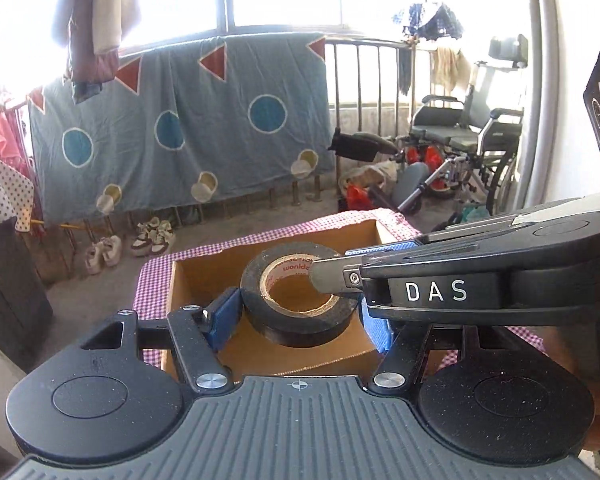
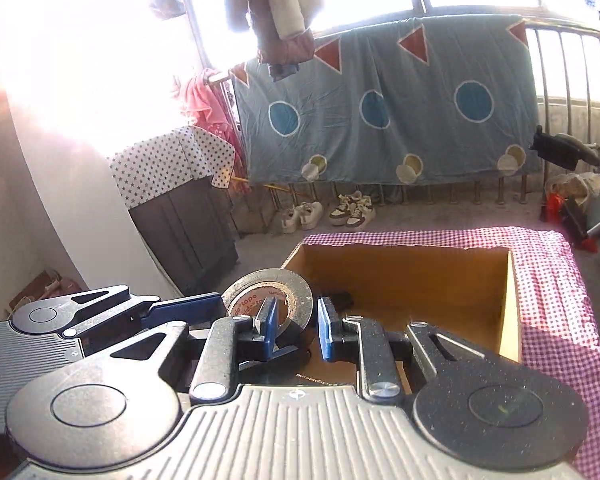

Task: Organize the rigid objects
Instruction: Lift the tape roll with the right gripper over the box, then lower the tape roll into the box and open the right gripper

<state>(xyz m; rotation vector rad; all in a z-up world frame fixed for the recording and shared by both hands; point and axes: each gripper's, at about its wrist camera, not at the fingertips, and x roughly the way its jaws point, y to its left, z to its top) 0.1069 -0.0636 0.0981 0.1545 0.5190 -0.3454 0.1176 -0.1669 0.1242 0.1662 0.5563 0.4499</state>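
Pinching black tape roll (image 1: 300, 300) in left jaws, right jaws spread, box (image 2: 420, 280) interior seen only from right wrist

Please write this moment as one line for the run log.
left gripper: shut on tape roll | right gripper: open, one finger inside roll | roll above cardboard box

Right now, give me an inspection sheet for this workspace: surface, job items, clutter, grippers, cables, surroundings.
Surface: red-and-white checked tablecloth under the box.
Job's things: black roll of tape with a cardboard core, held above the open brown cardboard box.
Clutter: small dark object on the box floor, unclear what.
Grippers: left hand-held gripper shut on the roll's outer sides; right hand-held gripper has one finger inside the core, the other outside the roll; closure unclear.
Cables: nothing seen.
Surroundings: blue patterned quilt on a railing, folded wheelchair, white sneakers on the floor.
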